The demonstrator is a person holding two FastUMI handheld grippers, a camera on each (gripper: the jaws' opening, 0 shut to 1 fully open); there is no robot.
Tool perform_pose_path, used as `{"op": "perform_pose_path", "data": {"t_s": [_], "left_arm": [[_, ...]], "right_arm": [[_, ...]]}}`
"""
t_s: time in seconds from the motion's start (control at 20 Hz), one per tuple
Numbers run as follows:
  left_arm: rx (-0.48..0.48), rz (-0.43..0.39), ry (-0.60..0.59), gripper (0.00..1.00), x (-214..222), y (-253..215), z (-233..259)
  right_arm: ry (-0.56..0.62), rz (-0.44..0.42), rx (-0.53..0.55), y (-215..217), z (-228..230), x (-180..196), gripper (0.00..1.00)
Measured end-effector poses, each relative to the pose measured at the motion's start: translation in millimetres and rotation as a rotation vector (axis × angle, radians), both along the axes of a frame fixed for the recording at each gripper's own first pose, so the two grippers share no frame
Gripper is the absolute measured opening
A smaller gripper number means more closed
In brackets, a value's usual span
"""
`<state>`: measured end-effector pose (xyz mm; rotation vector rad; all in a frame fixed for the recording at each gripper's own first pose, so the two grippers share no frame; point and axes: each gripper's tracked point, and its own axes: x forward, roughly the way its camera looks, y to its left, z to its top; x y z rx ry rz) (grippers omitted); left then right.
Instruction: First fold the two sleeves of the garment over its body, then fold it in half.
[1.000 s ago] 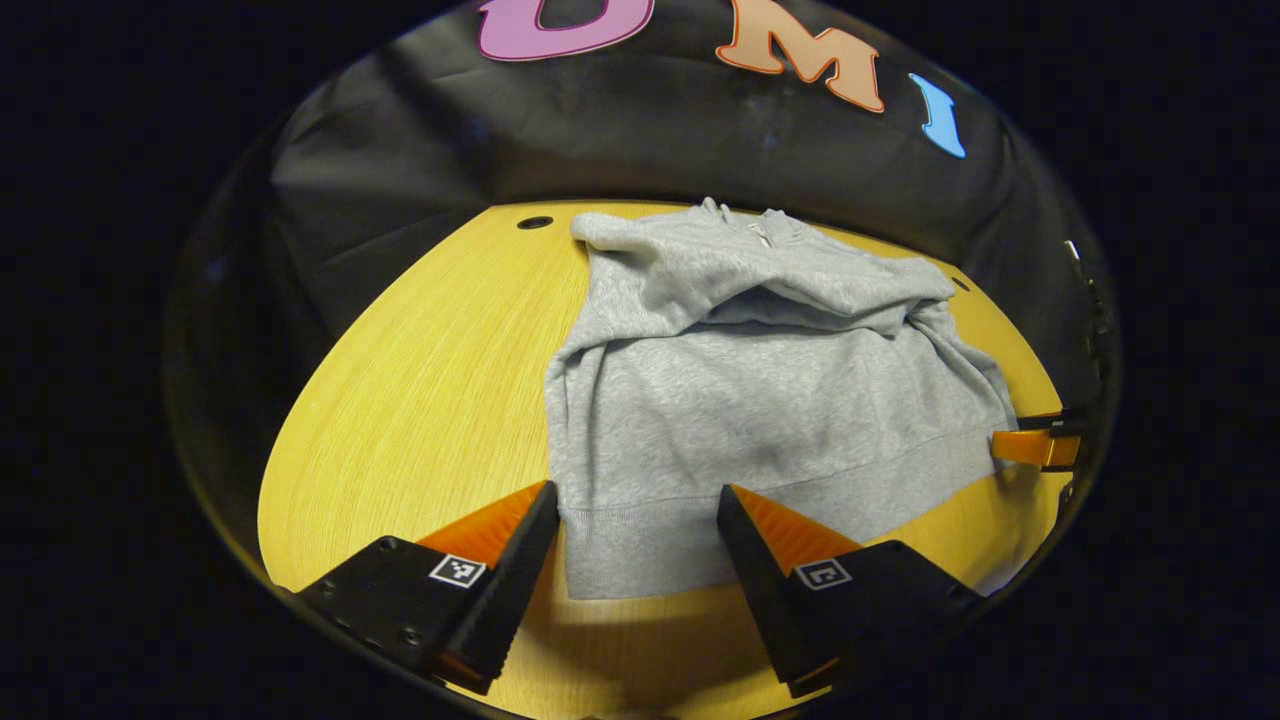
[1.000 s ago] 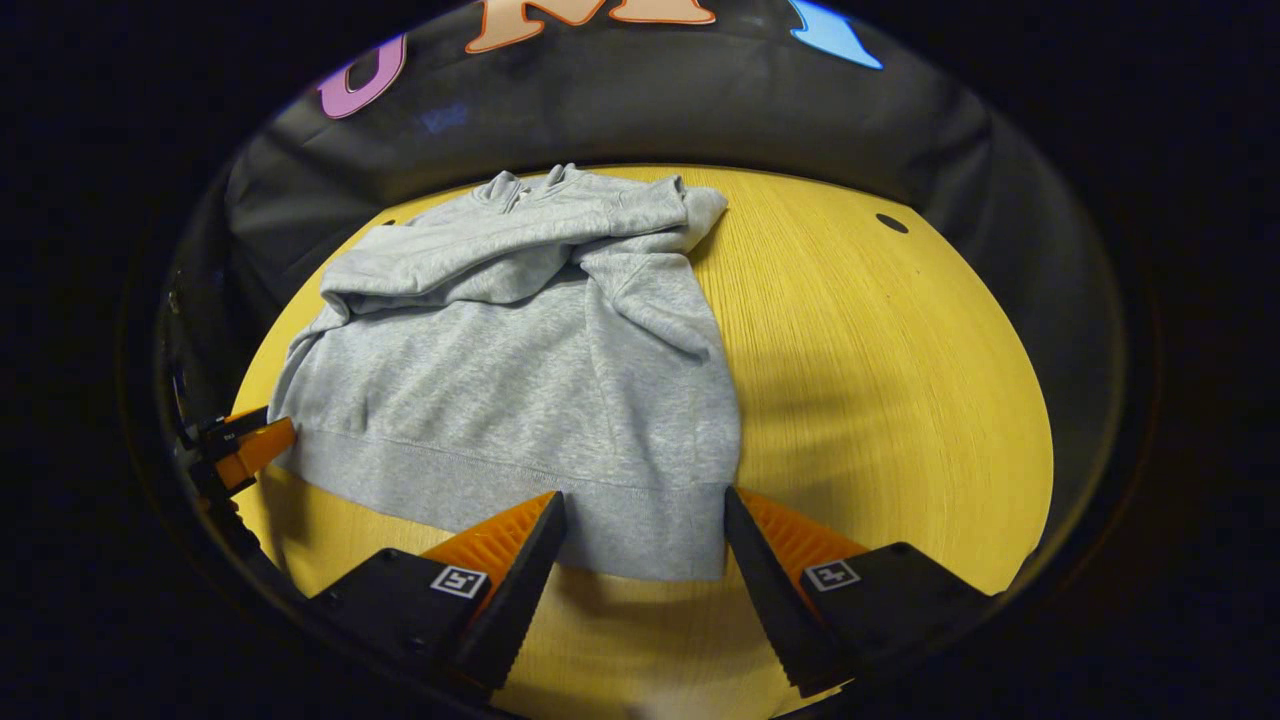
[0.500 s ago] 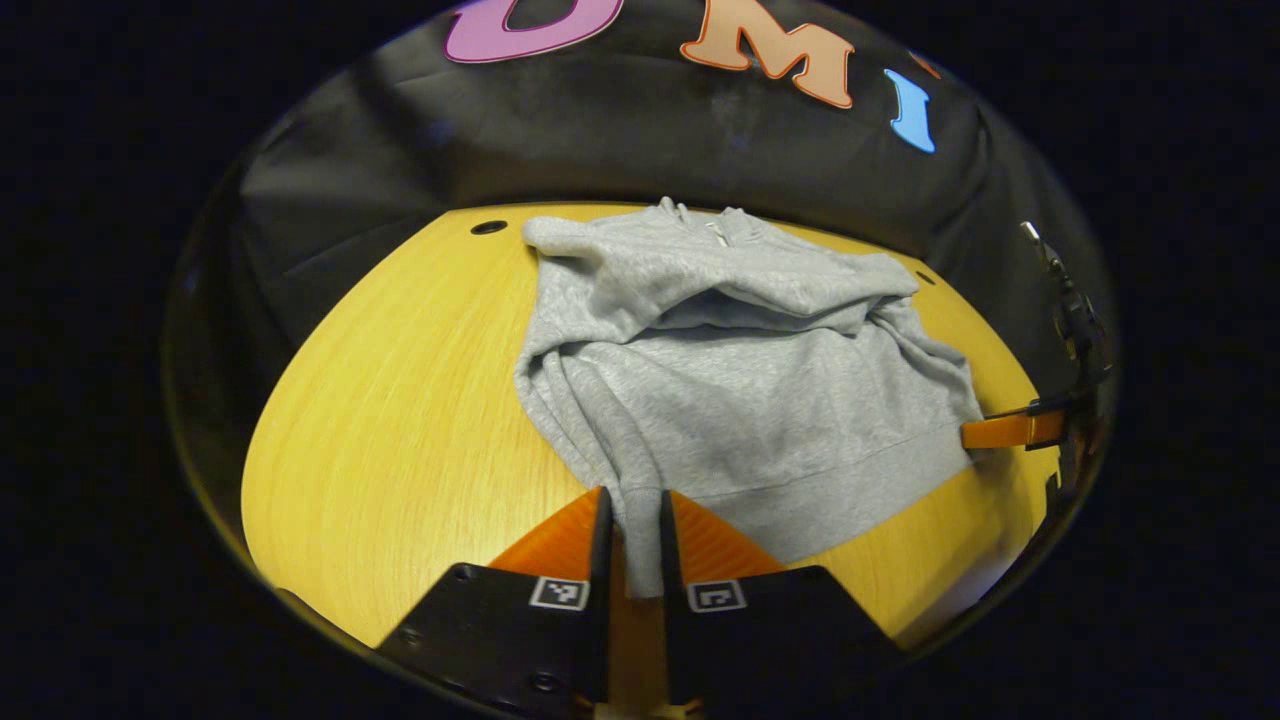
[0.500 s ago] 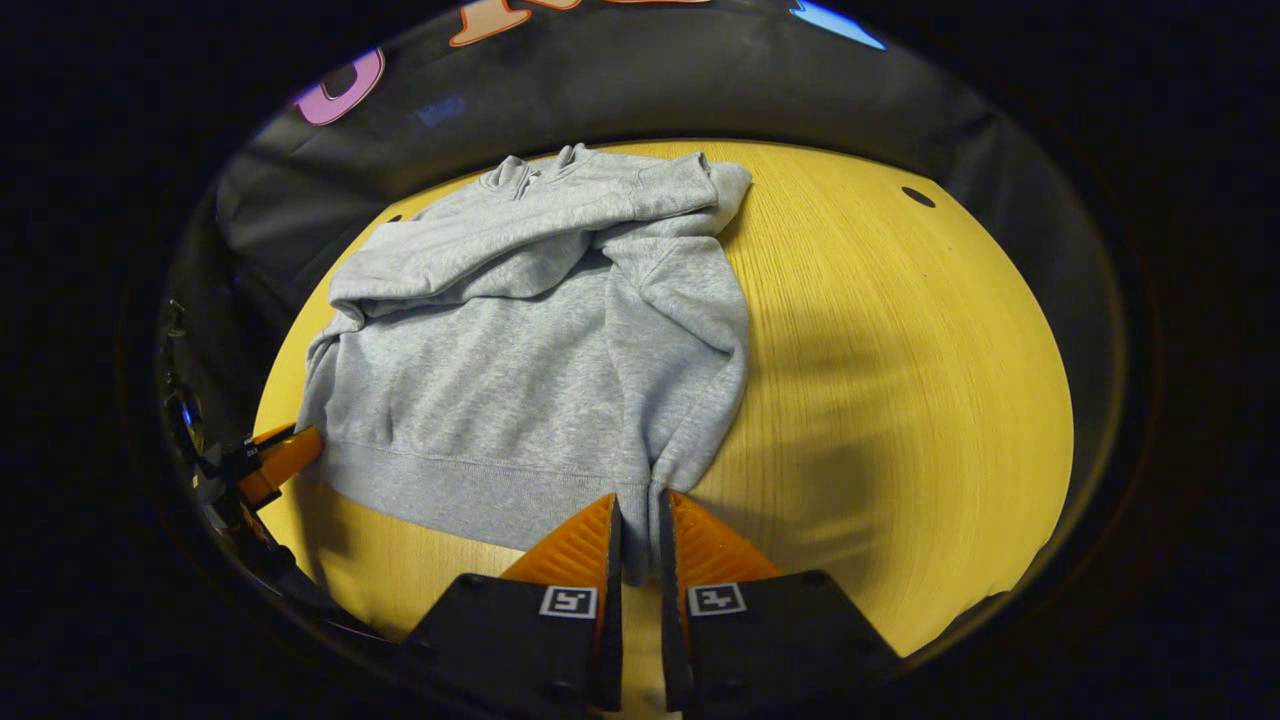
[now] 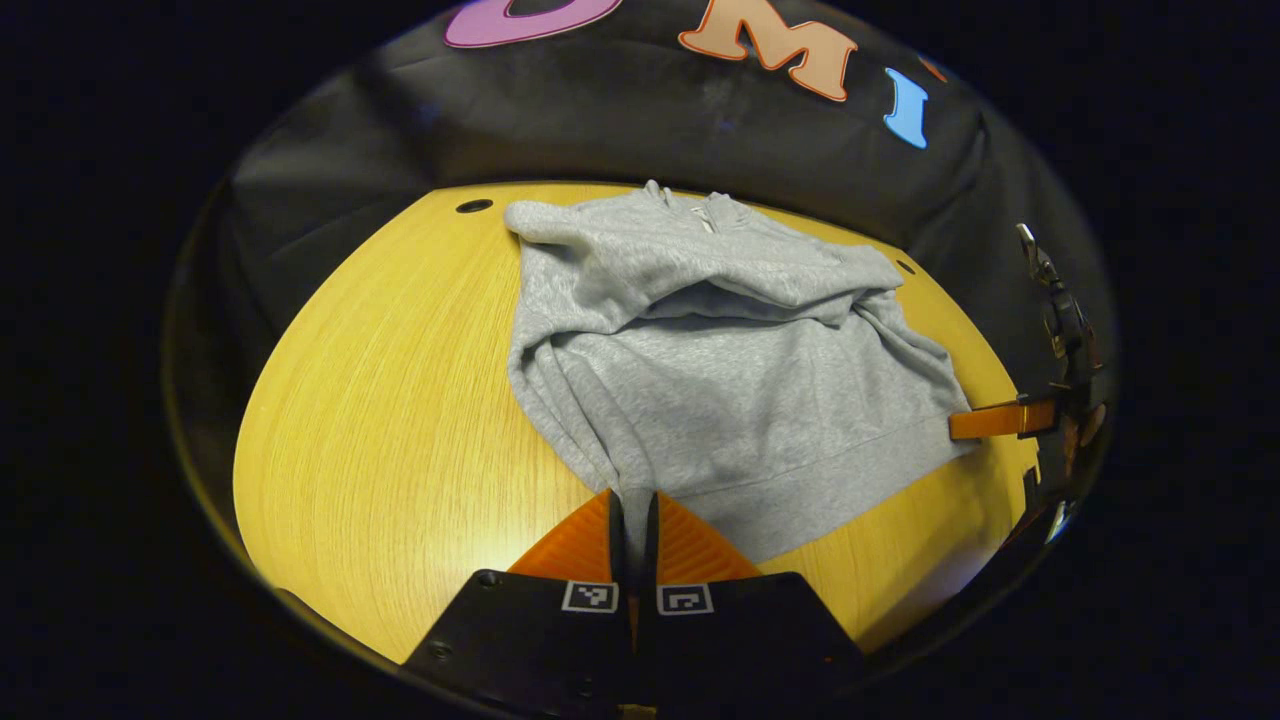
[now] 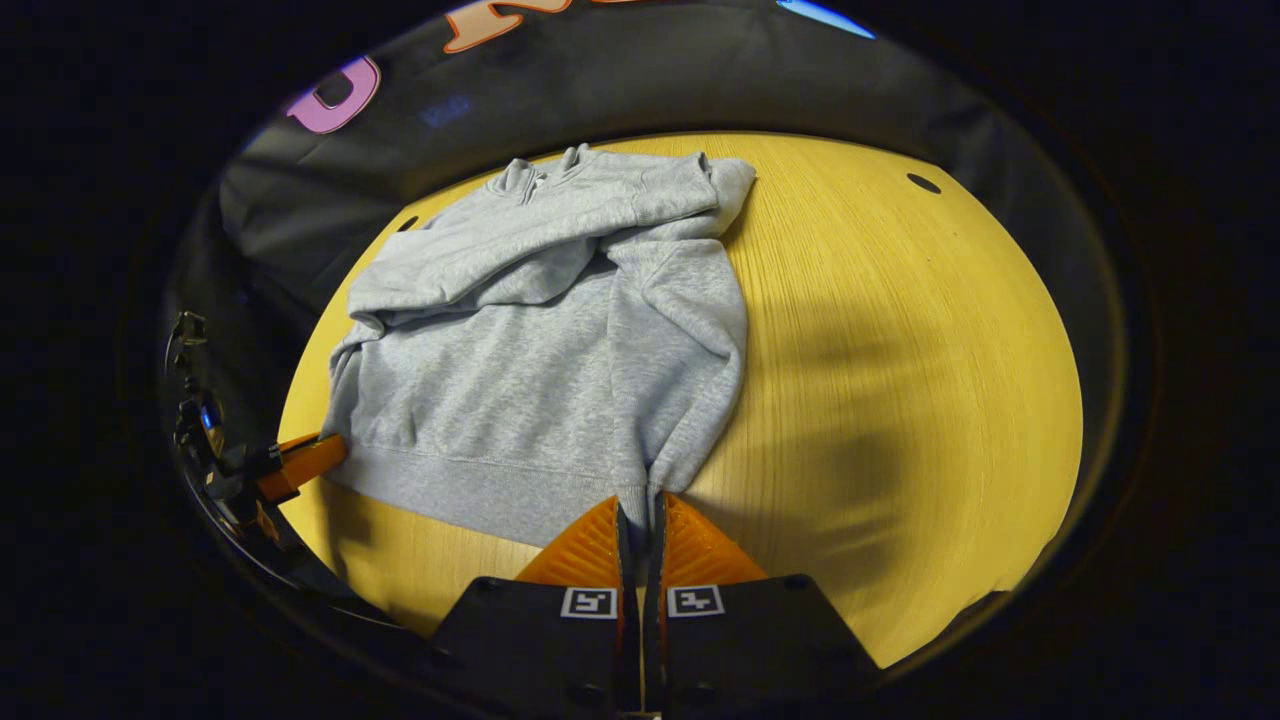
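Both my grippers pinched on hem corners of grey fleece sweatshirt (image 5: 720, 380): left gripper (image 5: 632, 510) on its near-left corner, right gripper (image 6: 640, 515) on opposite corner. Sweatshirt lies on yellow wood-grain round table (image 5: 400, 400), sleeves folded across chest, fabric bunched toward each grip.
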<state>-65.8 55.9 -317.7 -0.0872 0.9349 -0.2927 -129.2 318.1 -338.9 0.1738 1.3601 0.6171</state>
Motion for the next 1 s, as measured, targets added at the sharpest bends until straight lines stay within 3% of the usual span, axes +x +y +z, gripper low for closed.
{"op": "perform_pose_path", "data": {"t_s": [0.3,1.0], "left_arm": [[-0.046,0.056,0.061,0.00,6,2,8],[-0.114,0.097,-0.024,0.00,59,5,88]], "right_arm": [[0.043,-0.002,0.061,4,13,10,0.04],[0.133,-0.275,0.346,24,95,87,0.04]]}}
